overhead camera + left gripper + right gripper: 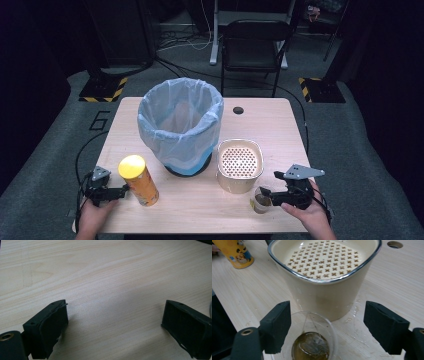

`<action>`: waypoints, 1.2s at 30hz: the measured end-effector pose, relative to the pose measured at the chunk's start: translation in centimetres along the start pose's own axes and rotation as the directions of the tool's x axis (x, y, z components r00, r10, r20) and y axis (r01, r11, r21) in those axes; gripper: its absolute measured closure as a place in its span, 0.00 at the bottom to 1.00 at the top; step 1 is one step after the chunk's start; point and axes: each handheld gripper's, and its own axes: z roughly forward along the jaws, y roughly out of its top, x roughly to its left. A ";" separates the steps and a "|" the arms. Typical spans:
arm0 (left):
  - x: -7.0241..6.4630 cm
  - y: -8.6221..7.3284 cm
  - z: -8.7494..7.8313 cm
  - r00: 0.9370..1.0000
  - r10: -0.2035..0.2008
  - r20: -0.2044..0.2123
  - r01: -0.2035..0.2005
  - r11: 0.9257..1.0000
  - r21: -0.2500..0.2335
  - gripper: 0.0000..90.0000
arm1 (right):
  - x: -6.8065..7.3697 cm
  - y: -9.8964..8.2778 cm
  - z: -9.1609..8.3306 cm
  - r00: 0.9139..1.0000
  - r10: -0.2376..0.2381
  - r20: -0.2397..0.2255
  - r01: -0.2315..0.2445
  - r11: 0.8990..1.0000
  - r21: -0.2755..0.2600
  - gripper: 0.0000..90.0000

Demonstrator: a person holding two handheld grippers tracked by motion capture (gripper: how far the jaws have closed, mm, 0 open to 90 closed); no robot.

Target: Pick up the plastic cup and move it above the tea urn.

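Wooden surface (pixel 200 205), dark room behind, chair at the far side.
Right hand-held gripper (pixel 267 200) sits at the near right edge, jaws spread wide; clear plastic cup (pixel 310 337) stands upright between them, just beside the left jaw in the right gripper view, well apart from the other one, so no grip on it. Cup holds brownish liquid and a tea bag. Just behind it: cream container (pixel 324 277) with a perforated insert, wet patches on the wood around its base. Left hand-held gripper (pixel 122 192) is at the near left, jaws spread, bare wood between them, pointing at the yellow-lidded snack can (pixel 138 180) just beside it. Bin with a pale blue liner (pixel 180 125) stands mid-surface.
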 end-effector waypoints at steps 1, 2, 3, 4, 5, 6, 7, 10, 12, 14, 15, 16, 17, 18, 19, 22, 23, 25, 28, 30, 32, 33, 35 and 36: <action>0.0 0.0 0.0 1.000 0.001 0.000 -0.001 1.000 0.001 0.07 | 0.1 0.0 0.1 1.000 -0.002 -0.001 0.002 1.000 0.000 0.24; 0.0 0.0 0.0 1.000 0.000 0.000 0.000 1.000 0.000 0.07 | 0.3 -0.1 0.1 1.000 -0.002 -0.002 0.002 1.000 0.002 0.23; 0.0 0.0 0.0 1.000 0.000 0.000 0.000 1.000 0.000 0.07 | 0.5 -0.3 0.3 1.000 -0.009 -0.003 0.010 1.000 0.006 0.23; 0.0 0.0 0.0 1.000 0.000 0.000 0.000 1.000 0.000 0.07 | 0.5 -0.3 0.3 1.000 -0.009 -0.003 0.010 1.000 0.006 0.23; 0.0 0.0 0.0 1.000 0.001 0.000 -0.001 1.000 0.000 0.07 | 0.7 -0.5 0.5 1.000 -0.005 0.002 0.005 1.000 0.006 0.23; 0.0 0.0 0.0 1.000 0.000 0.000 0.000 1.000 0.000 0.07 | 0.8 -0.7 0.7 1.000 -0.006 -0.004 0.006 1.000 0.011 0.23; 0.0 0.0 0.0 1.000 0.000 0.000 0.000 1.000 0.000 0.07 | 0.9 -0.8 0.8 1.000 0.003 -0.005 -0.003 1.000 0.014 0.22; 0.0 0.0 0.0 1.000 0.000 0.000 0.000 1.000 0.001 0.07 | 1.1 -1.2 1.0 1.000 0.010 -0.008 -0.010 1.000 0.010 0.22; 0.0 0.0 0.0 1.000 0.000 -0.001 0.000 1.000 0.000 0.07 | 1.3 -1.4 1.1 1.000 0.011 -0.015 -0.011 1.000 0.015 0.21; 0.0 0.0 0.0 1.000 0.000 0.000 0.000 1.000 0.000 0.07 | 1.5 -1.7 1.3 1.000 0.019 -0.021 -0.019 1.000 0.014 0.20; 0.0 0.0 0.0 1.000 0.000 0.000 0.000 1.000 0.001 0.07 | 1.5 -1.7 1.3 0.999 0.020 -0.025 -0.020 1.000 0.010 0.20; 0.0 0.0 0.0 1.000 0.000 0.000 0.000 1.000 0.001 0.07 | 1.5 -1.7 1.3 0.999 0.020 -0.025 -0.020 1.000 0.010 0.20; 0.0 0.0 0.0 1.000 0.000 0.000 0.000 1.000 0.001 0.07 | 1.6 -1.8 1.3 0.999 0.024 -0.028 -0.023 1.000 0.016 0.20; 0.0 0.0 0.0 1.000 0.000 0.000 0.000 1.000 0.000 0.07 | 1.6 -1.9 1.4 0.999 0.024 -0.027 -0.023 1.000 0.014 0.20; 0.0 0.0 0.0 1.000 0.000 0.000 0.000 1.000 0.000 0.07 | 1.8 -2.0 1.4 1.000 0.017 -0.027 -0.016 1.000 0.013 0.20; 0.0 0.0 0.0 1.000 -0.001 0.000 0.001 1.000 0.000 0.07 | 1.9 -2.0 1.5 1.000 0.004 -0.022 -0.004 1.000 0.019 0.20; 0.0 0.0 0.0 1.000 0.000 0.000 0.000 1.000 0.000 0.07 | 2.1 -2.1 1.6 1.000 -0.003 -0.004 0.003 0.999 0.034 0.20; 0.0 0.0 0.0 1.000 0.000 -0.001 0.000 1.000 0.000 0.07 | 2.2 -2.2 1.7 1.000 0.000 0.001 0.000 0.999 0.037 0.20; 0.0 0.0 0.0 1.000 0.000 -0.001 0.000 1.000 0.000 0.07 | 2.4 -2.5 1.9 1.000 -0.006 0.023 0.005 0.999 0.050 0.20; 0.0 0.0 0.0 1.000 0.002 -0.001 -0.002 1.000 0.001 0.07 | 2.3 -2.7 2.1 1.000 -0.013 0.028 0.012 0.999 0.051 0.20; 0.0 0.0 0.0 1.000 -0.001 0.000 0.001 1.000 0.000 0.07 | 2.3 -3.0 2.2 1.000 -0.005 0.023 0.004 0.998 0.056 0.20; 0.0 0.0 0.0 1.000 0.000 0.000 0.000 1.000 0.000 0.07 | 2.4 -3.3 2.5 1.000 -0.002 0.030 0.000 0.998 0.059 0.21; 0.0 0.0 0.0 1.000 0.000 0.000 0.000 1.000 0.000 0.07 | 2.4 -3.4 2.6 1.000 0.004 0.029 -0.005 0.998 0.061 0.21; 0.0 0.0 0.0 1.000 0.000 0.000 0.000 1.000 0.000 0.07 | 2.5 -3.6 2.7 1.000 0.002 0.031 -0.004 0.998 0.064 0.21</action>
